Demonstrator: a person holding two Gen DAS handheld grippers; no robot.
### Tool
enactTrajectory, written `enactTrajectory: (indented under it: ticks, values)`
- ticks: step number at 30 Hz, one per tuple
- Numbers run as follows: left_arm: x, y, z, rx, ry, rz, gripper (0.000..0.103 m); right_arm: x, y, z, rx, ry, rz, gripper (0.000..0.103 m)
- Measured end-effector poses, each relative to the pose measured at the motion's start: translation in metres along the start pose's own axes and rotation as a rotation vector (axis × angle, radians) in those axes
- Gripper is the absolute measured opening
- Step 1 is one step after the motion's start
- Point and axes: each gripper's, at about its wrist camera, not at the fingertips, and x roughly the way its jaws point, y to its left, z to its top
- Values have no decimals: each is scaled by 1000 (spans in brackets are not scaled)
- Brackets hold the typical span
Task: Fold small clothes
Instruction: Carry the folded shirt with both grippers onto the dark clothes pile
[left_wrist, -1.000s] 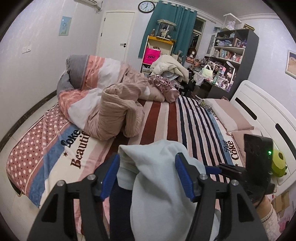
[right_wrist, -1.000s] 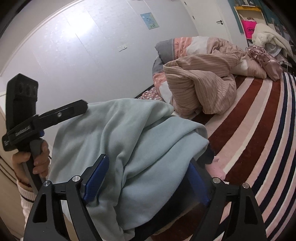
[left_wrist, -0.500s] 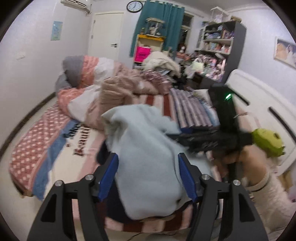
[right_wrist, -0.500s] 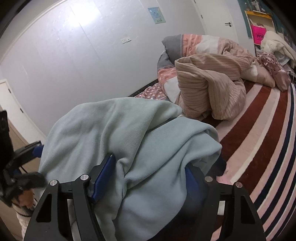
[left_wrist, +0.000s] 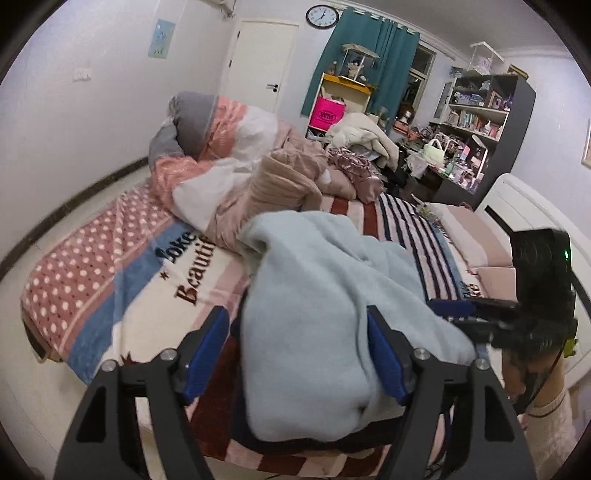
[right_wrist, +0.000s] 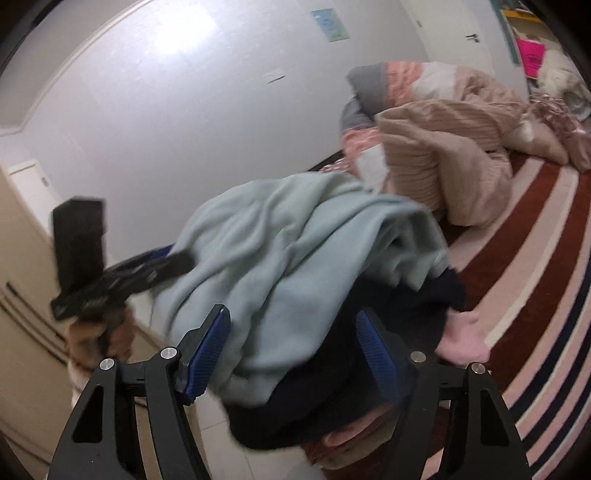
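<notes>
The left hand-held gripper (left_wrist: 295, 354) has its blue-padded jaws spread wide, a pale blue fleece garment (left_wrist: 332, 302) bunched between them without being pinched. The right hand-held gripper (right_wrist: 295, 350) is likewise spread wide around the same heap, where a dark navy garment (right_wrist: 332, 387) lies under the fleece. Both garments rest on the near edge of the striped bed (left_wrist: 173, 254); a rumpled beige ribbed quilt (left_wrist: 280, 184) lies beyond

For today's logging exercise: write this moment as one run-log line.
stage: folding on bed | item: light blue garment over dark clothing | left gripper: open around garment | right gripper: open around pile
</notes>
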Motion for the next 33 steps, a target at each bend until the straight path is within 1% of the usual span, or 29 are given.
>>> enactTrajectory:
  ticks: [4, 9, 11, 17, 24, 27, 29, 31, 33]
  values:
    - [4, -1, -6, 8, 9, -7, 69, 10, 8, -6, -9, 18, -5, 68]
    - [5, -2, -9, -7, 2, -71, 68, 9, 3, -13, 9, 8, -24, 68]
    - [4, -6, -9, -6, 1, -78, 68, 6, 0, -14, 18, 5, -31, 68]
    - [-3, -21, -4, 18, -26, -80, 68, -2, -5, -14, 30, -5, -43, 68]
    - [-11, -24, 4, 21, -60, -53, 73, -19, -7, -12, 32, -40, -44, 68]
    - [-18, -29, 7, 40, -84, -61, 77, -26, -9, -12, 29, -61, -32, 68]
    - [-21, -34, 9, 58, -92, -60, 78, -31, -10, -13, 30, -72, -29, 68]
    - [-22, -37, 11, 63, -91, -40, 78, -34, -13, -14, 37, -77, -28, 68]
    - [-25, -40, 11, 64, -105, -43, 78, -37, -15, -16, 42, -77, -30, 68]
